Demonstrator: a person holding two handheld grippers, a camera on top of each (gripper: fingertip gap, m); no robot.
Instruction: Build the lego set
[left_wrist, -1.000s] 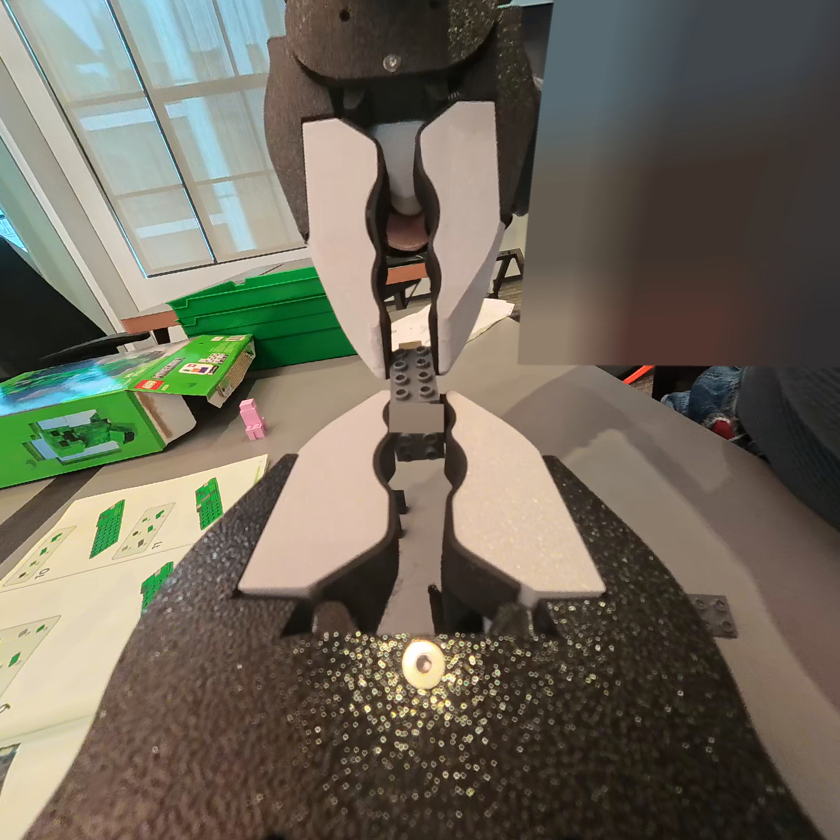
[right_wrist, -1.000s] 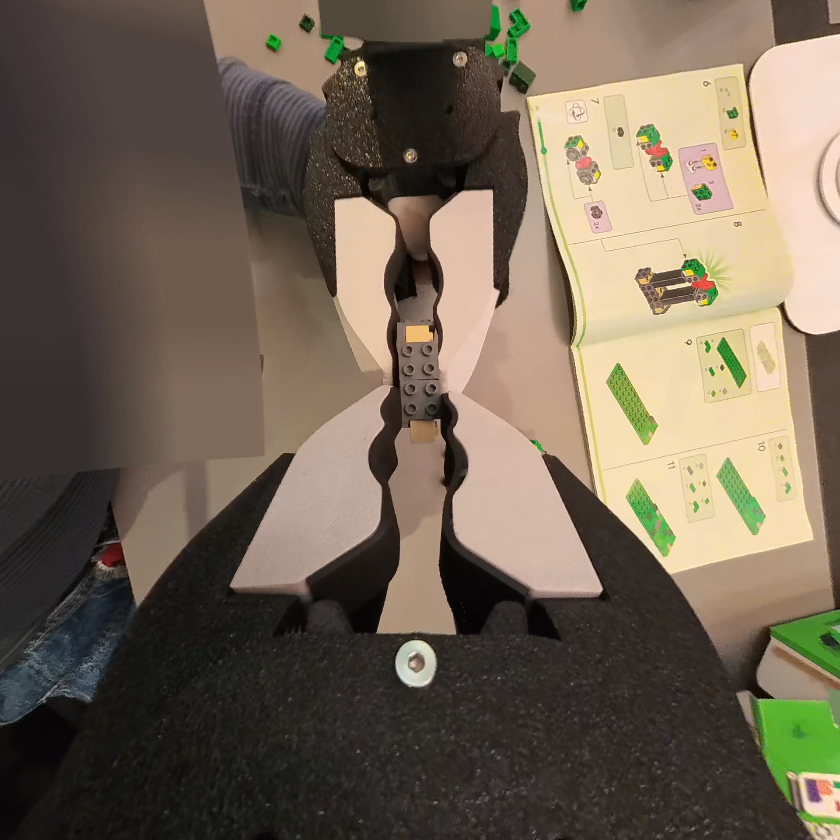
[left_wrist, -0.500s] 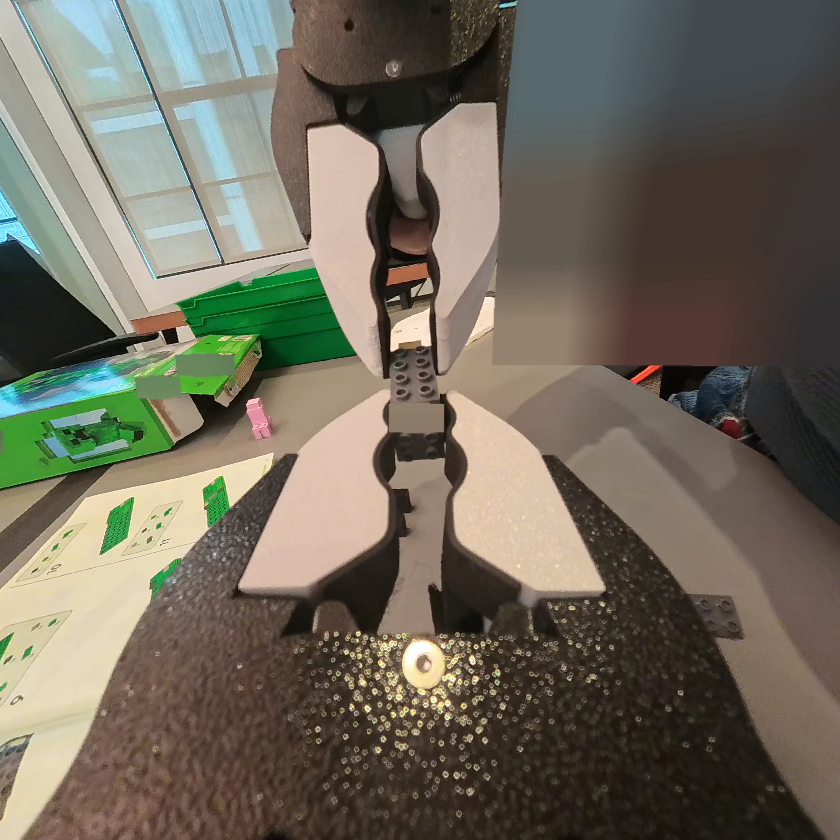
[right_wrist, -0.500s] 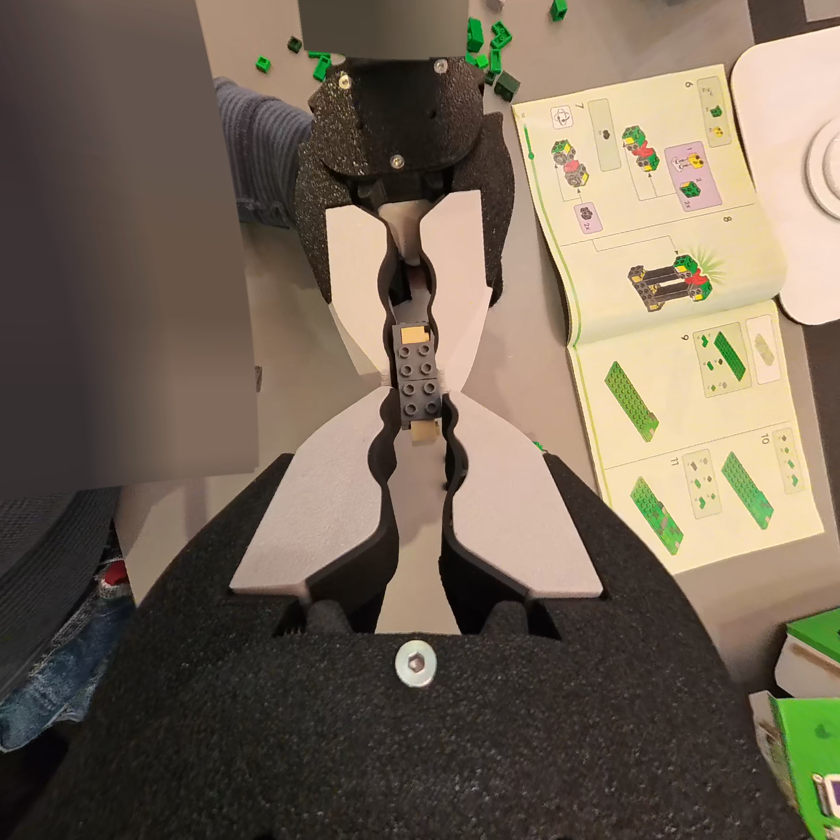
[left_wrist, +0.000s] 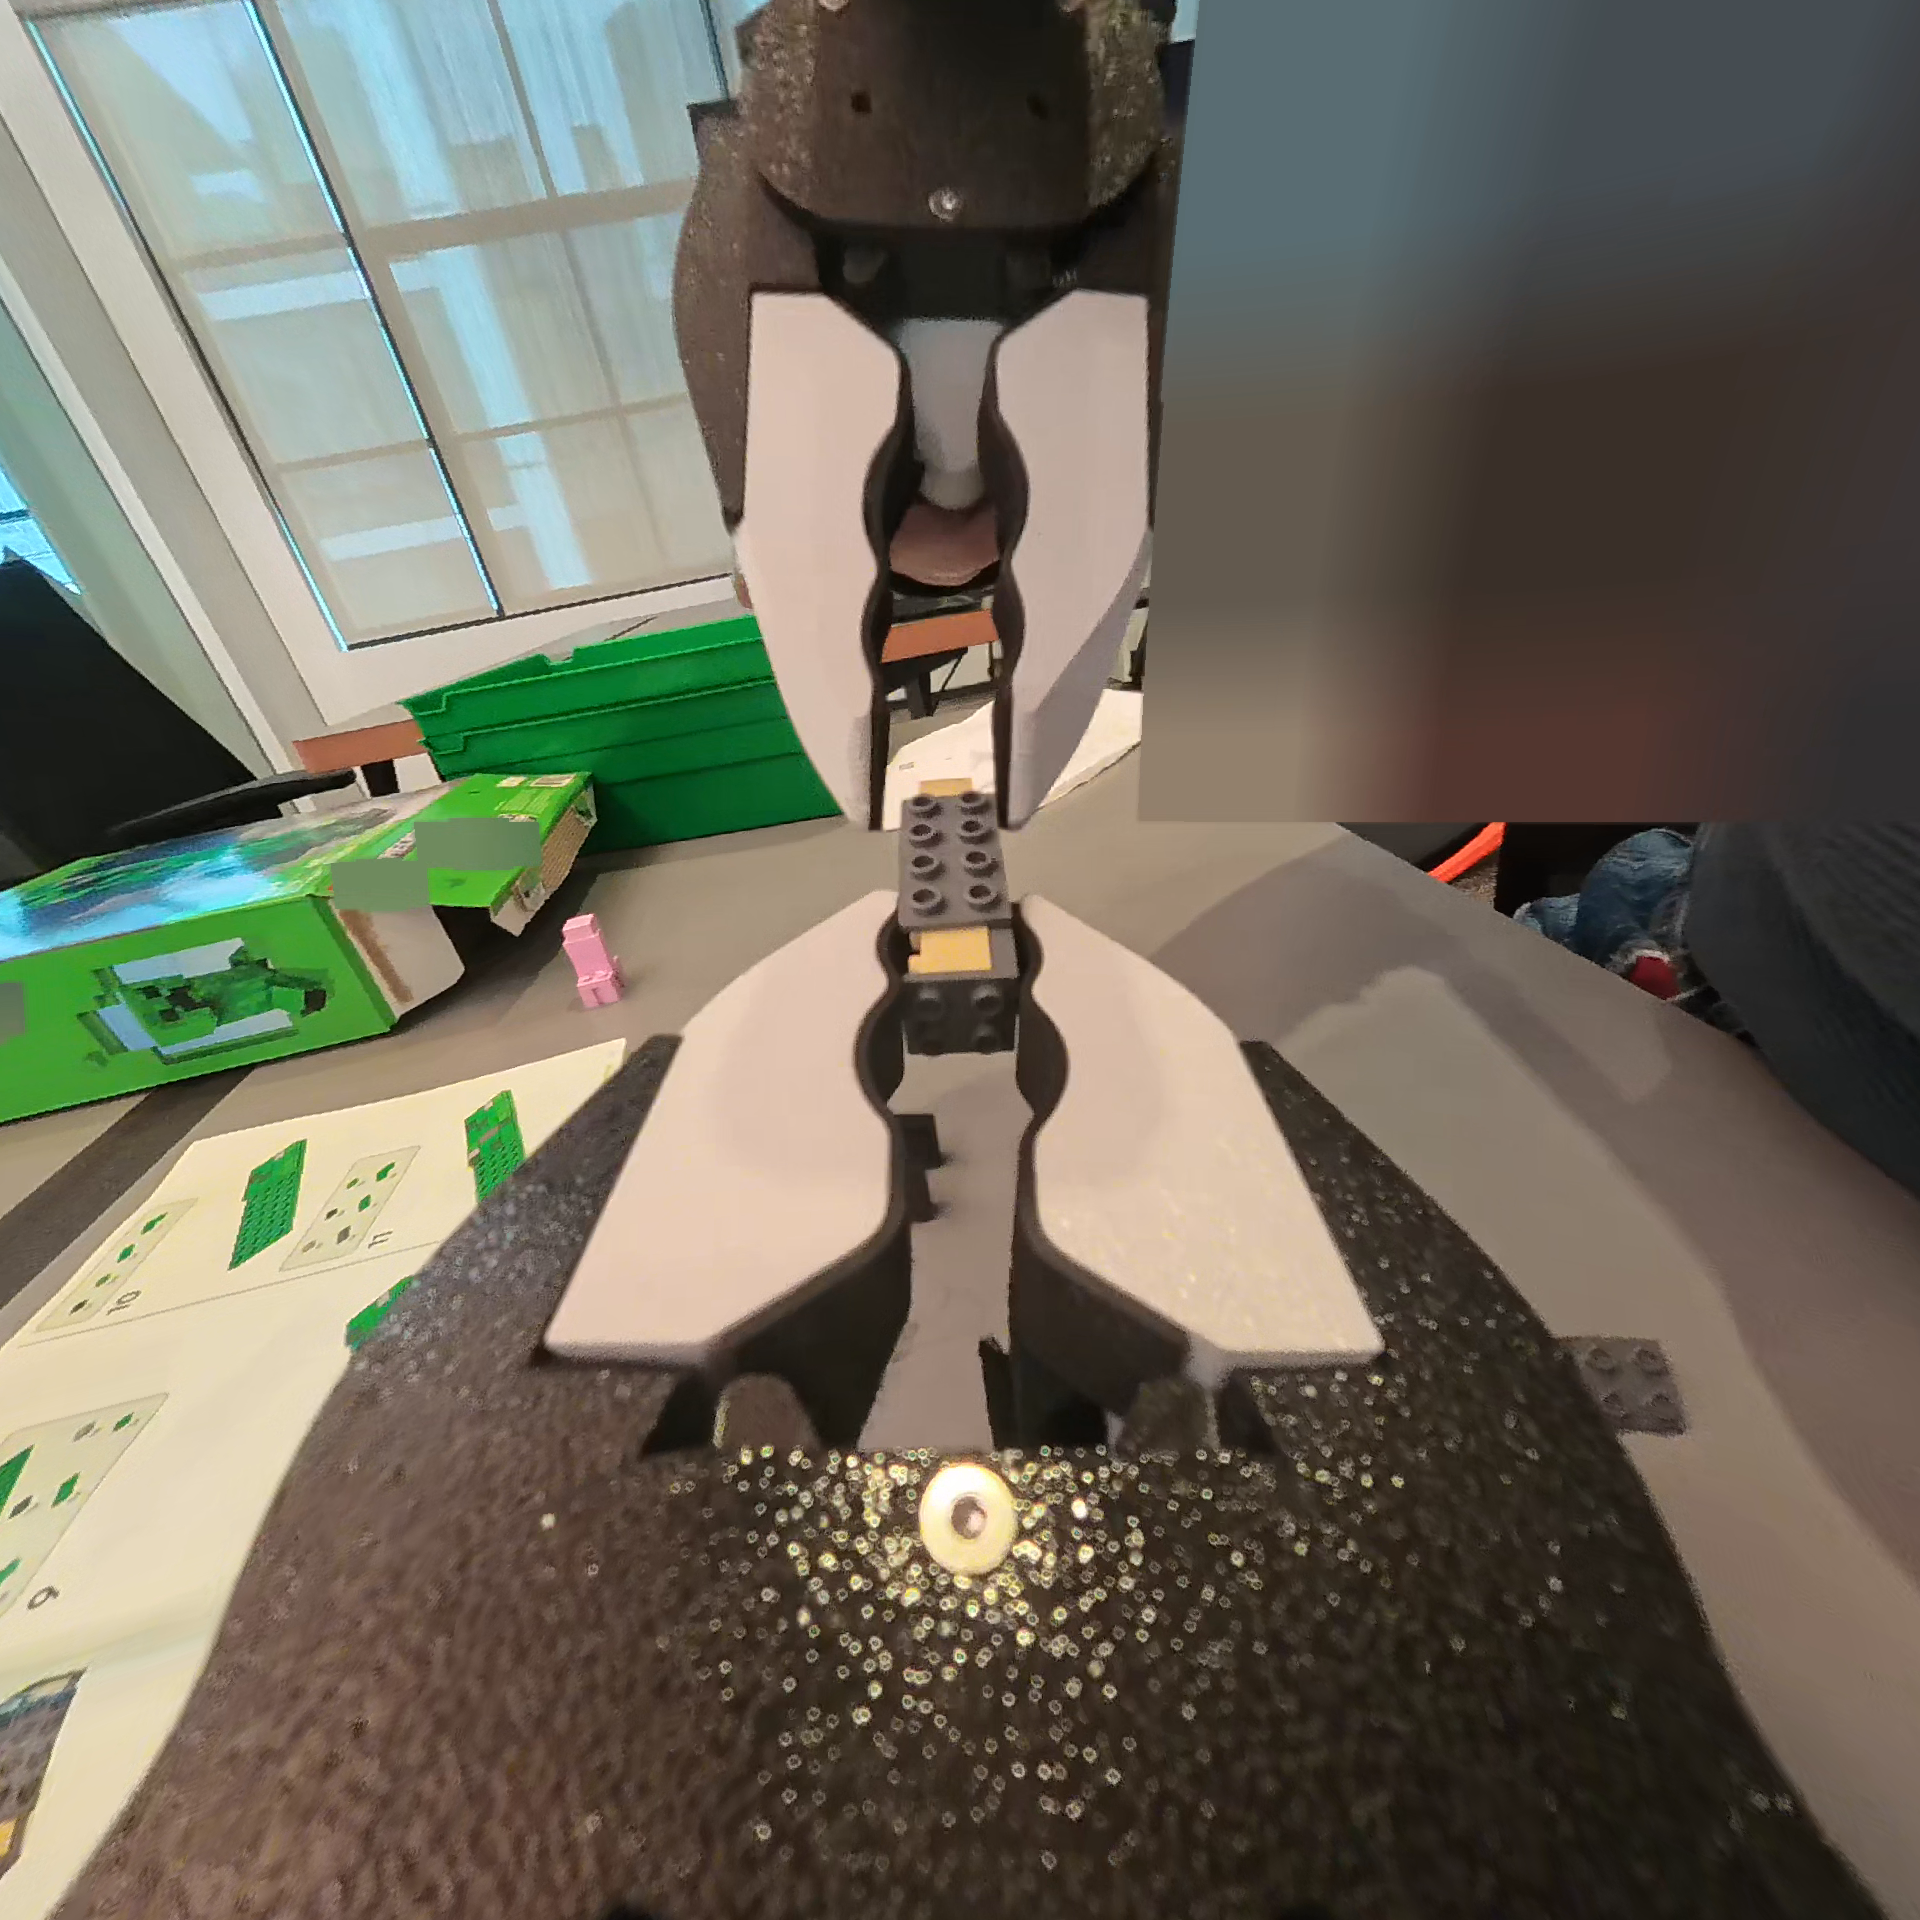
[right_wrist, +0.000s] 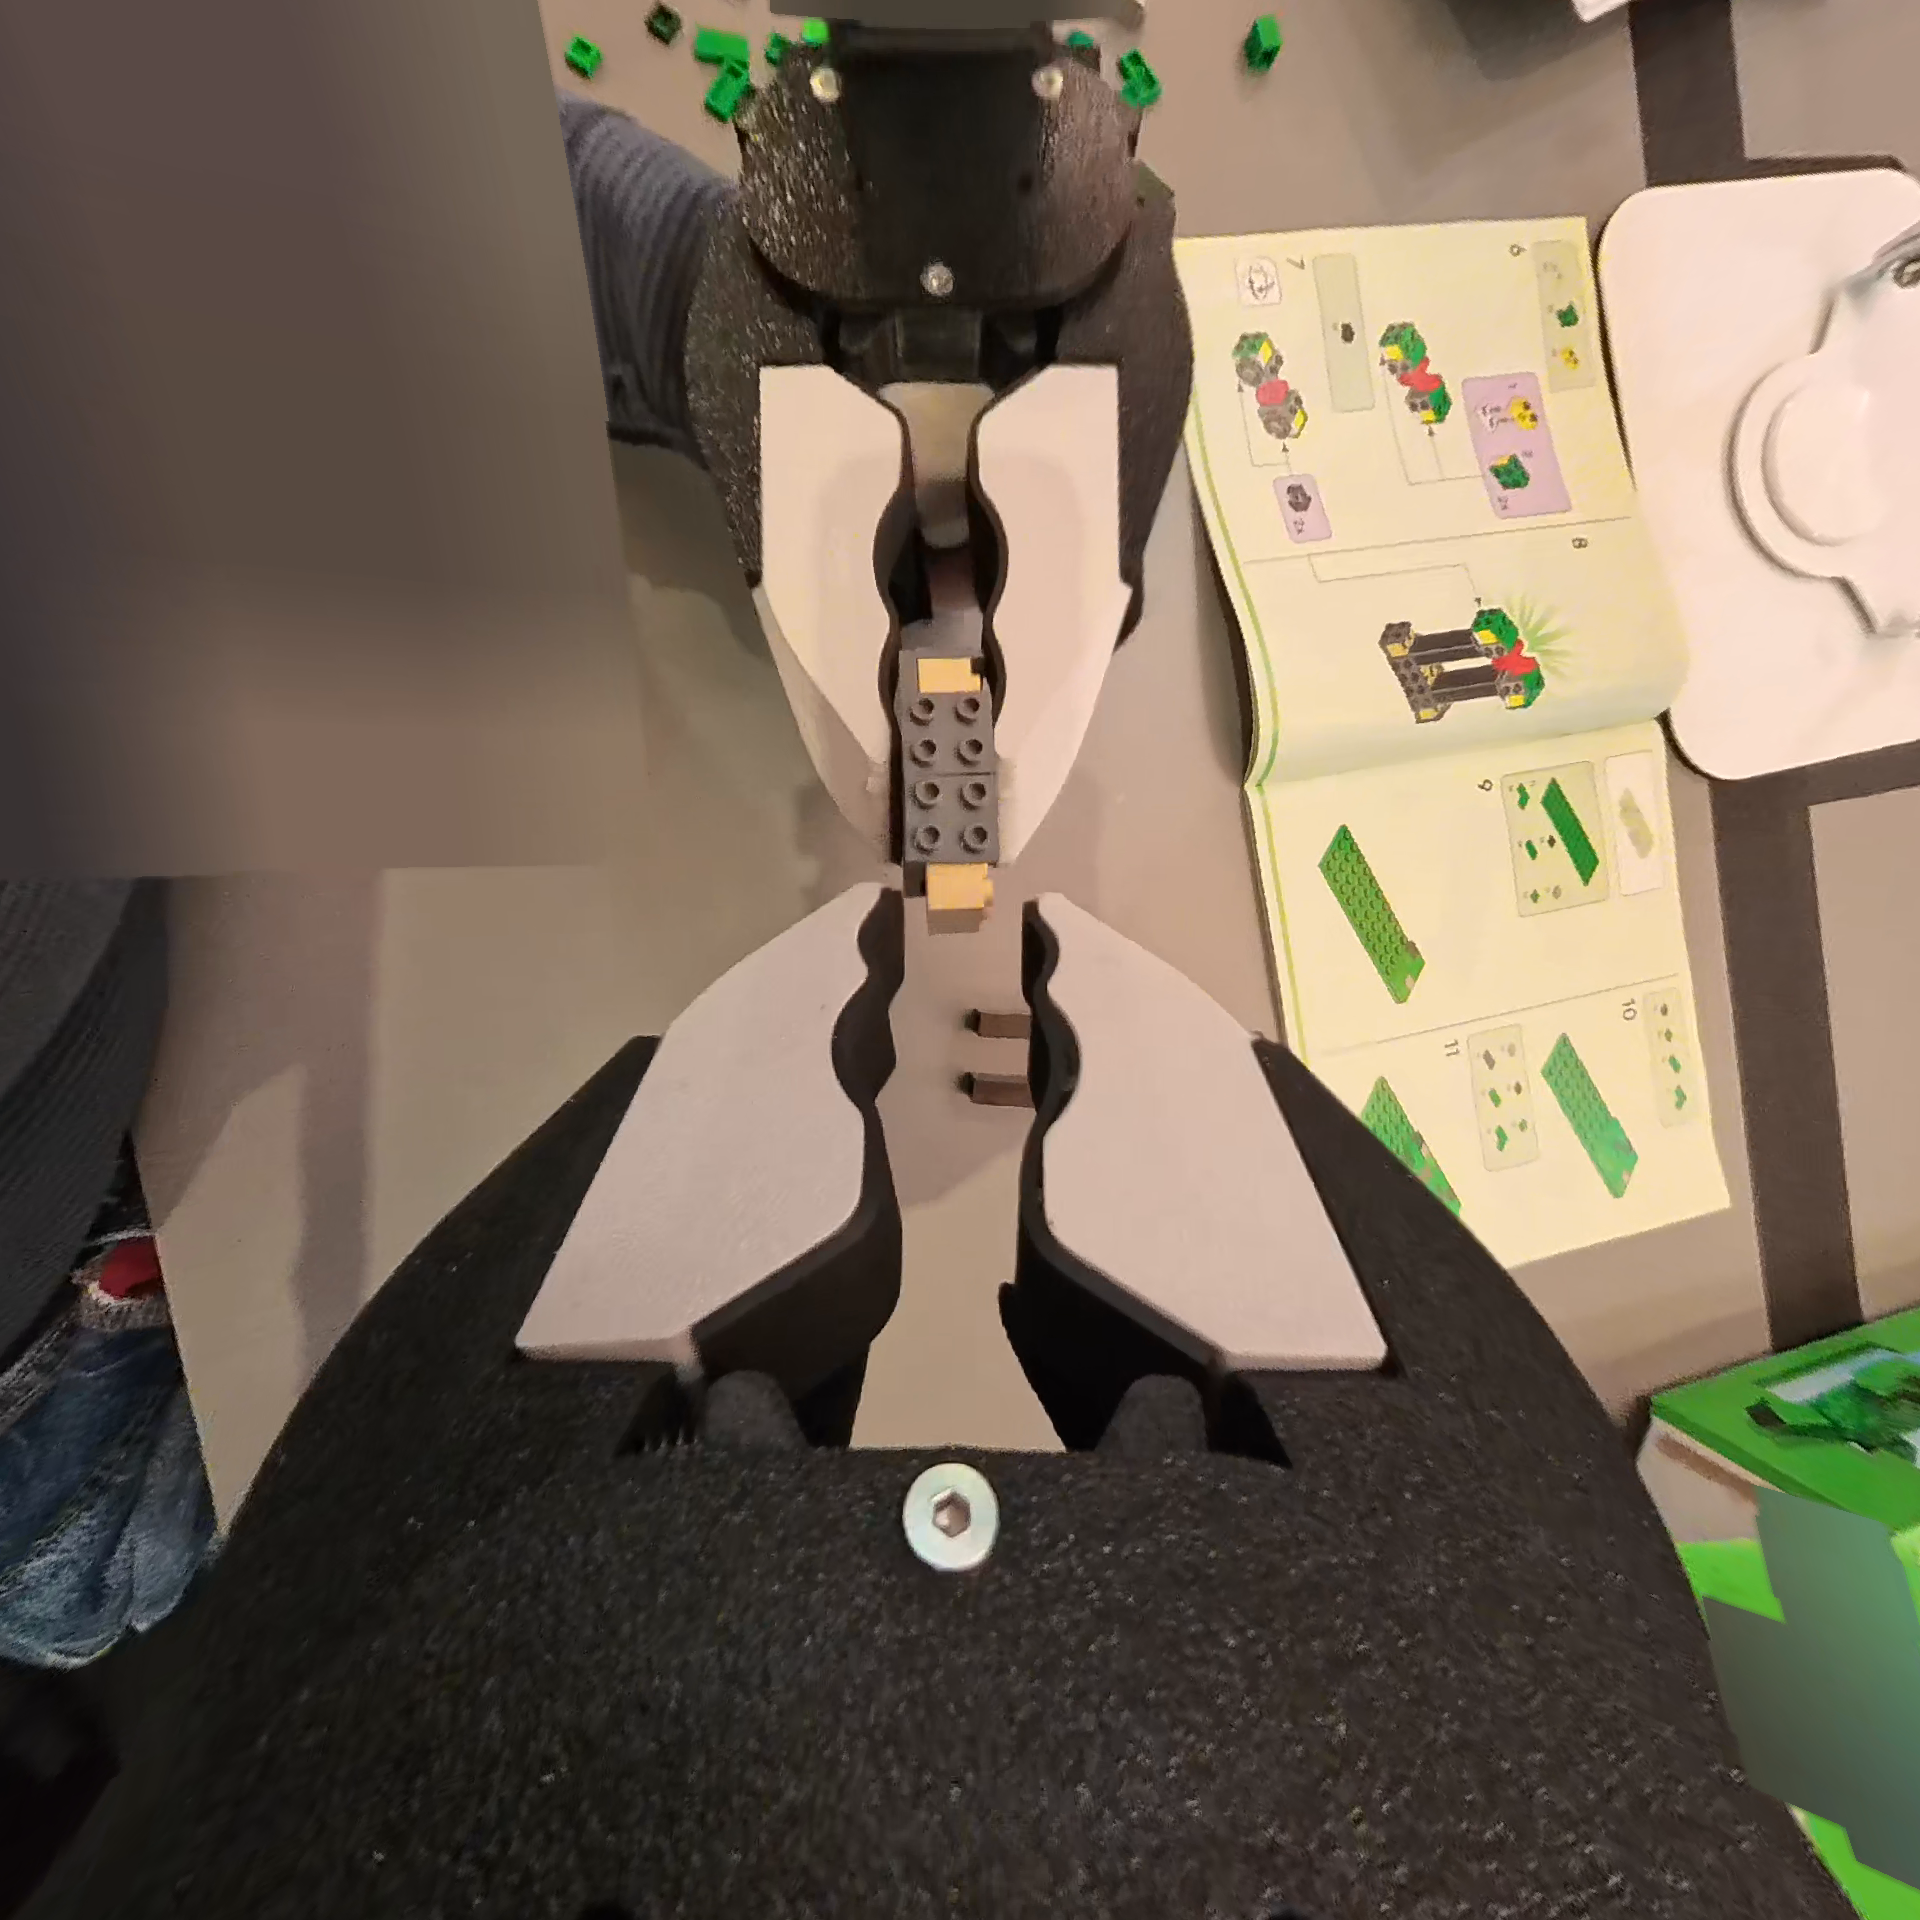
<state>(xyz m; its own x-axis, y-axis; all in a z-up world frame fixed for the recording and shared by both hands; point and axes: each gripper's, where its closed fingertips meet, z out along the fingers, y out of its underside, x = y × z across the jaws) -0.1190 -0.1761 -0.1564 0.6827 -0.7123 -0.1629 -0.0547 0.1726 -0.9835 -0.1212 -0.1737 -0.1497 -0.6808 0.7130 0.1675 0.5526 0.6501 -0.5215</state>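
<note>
Dark grey studded brick assembly (right_wrist: 951, 774), tan-tipped at both ends.

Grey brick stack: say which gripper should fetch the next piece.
Right, probably. The left gripper is shut on the stack, while the right gripper is open, holding nothing, just off the stack's end.

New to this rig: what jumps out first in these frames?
Two grippers meet nose to nose at a dark grey brick assembly: the left gripper has its jaws clamped on it, while the right gripper has its jaws slightly apart around the tan end. Beside them an open instruction booklet lies on the grey table, with loose green bricks beyond.
</note>
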